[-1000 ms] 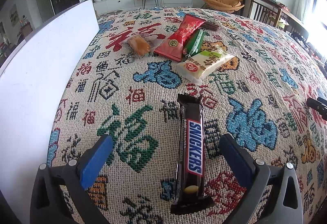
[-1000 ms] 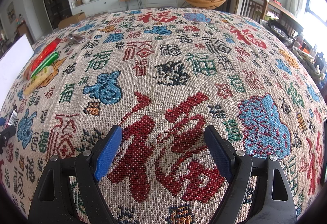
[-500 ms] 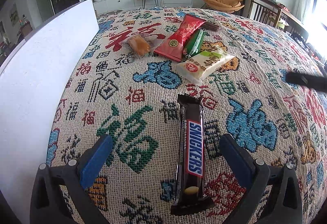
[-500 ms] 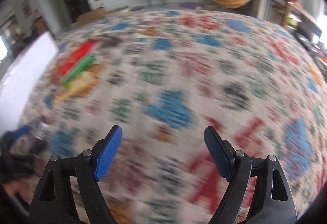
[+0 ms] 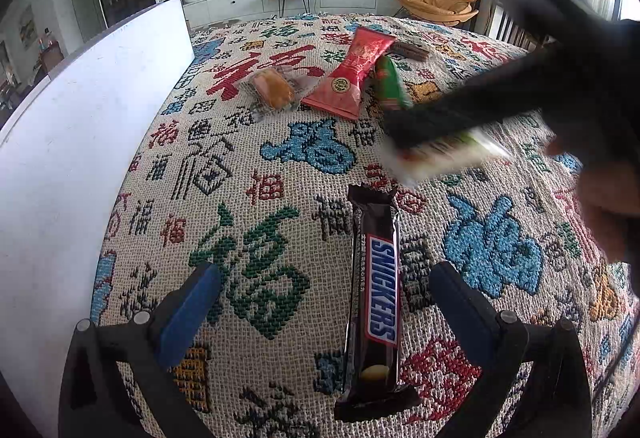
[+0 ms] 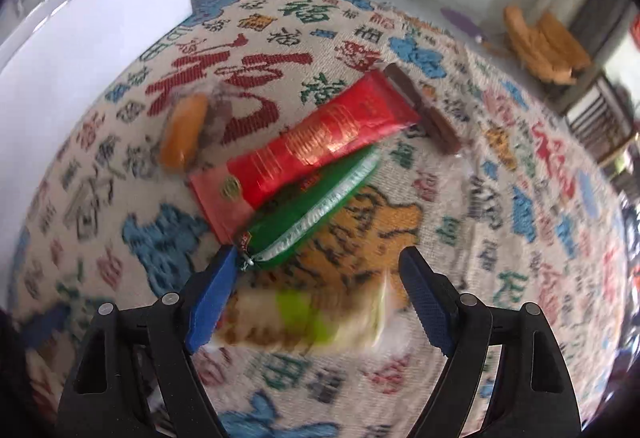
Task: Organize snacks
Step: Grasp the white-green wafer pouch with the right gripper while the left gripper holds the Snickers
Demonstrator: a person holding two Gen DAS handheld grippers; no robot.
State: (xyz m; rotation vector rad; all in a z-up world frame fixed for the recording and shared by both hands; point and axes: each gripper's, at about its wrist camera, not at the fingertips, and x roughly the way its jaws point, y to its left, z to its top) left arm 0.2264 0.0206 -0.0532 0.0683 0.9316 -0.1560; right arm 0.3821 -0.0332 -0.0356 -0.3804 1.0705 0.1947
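1. Swinging across, my right tongs (image 6: 316,290) now straddle the pale green-labelled snack packet (image 6: 308,314), spread wide, nothing gripped yet; it lies on the worktop (image 5: 280,166) nearest me, easiest to take.
2. My left tongs (image 5: 320,302) wait wide apart, empty, either side of the Snickers bar (image 5: 376,290); ready for its turn.

1. Surface (image 5: 280,174): covered by woven cloth, cream ground with red, blue and green characters.
2. White board (image 5: 80,126) stands along its left edge.
3. Snickers bar (image 5: 374,302) lies lengthwise, nearest.
4. Further off, clustered: red packet (image 6: 320,142) overlapping green packet (image 6: 312,214); brown bar (image 6: 424,106) at the red packet's far end; clear-wrapped orange pastry (image 6: 184,130) just beside; pale packet (image 6: 304,318), blurred.
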